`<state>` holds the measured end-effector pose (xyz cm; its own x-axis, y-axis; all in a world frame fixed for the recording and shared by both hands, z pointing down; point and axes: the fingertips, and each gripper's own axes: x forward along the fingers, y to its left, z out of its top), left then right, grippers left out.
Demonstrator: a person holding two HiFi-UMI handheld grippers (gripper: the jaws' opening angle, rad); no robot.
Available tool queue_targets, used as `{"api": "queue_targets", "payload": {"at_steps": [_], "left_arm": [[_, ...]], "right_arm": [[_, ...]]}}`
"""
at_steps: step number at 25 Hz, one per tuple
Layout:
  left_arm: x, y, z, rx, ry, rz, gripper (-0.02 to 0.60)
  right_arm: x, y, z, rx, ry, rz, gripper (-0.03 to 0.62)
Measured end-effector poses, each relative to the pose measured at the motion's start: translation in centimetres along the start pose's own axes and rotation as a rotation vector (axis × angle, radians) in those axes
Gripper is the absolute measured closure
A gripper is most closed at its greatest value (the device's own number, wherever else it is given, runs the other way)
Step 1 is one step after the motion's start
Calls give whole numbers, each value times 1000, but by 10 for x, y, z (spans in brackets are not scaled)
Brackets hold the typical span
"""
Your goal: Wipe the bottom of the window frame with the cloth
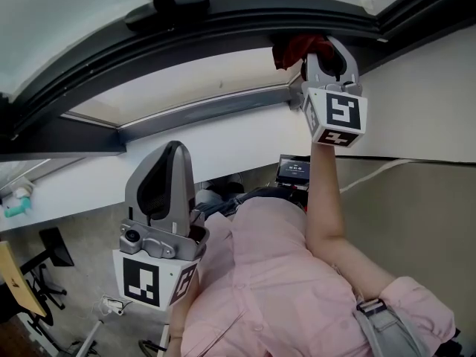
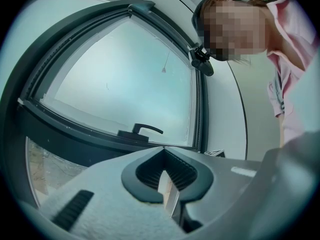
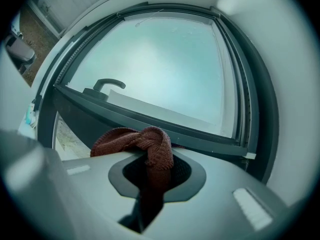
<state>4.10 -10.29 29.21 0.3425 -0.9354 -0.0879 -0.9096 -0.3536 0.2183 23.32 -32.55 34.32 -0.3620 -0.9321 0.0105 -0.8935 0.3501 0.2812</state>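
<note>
R fingers (image 3: 225, 184) clamped on cloth (image 3: 150, 144), wad up against frame (image 3: 200, 134) bottom, L fingers (image 2: 100, 184) shut & empty down low; I'd press wad flat, drag slow along rail w/ firm grip.

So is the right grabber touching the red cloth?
Touching. In the right gripper view, the right gripper has its jaws clamped on the cloth, which bunches up above them.
</note>
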Motion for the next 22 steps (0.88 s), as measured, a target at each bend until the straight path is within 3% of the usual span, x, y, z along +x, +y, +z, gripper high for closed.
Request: {"api": "queue_targets", "payload": {"at_steps": [22], "left_arm": [[8, 1, -5, -11, 4, 7, 585]], "right_arm": [[-3, -49, -13, 38, 21, -77, 540]]}}
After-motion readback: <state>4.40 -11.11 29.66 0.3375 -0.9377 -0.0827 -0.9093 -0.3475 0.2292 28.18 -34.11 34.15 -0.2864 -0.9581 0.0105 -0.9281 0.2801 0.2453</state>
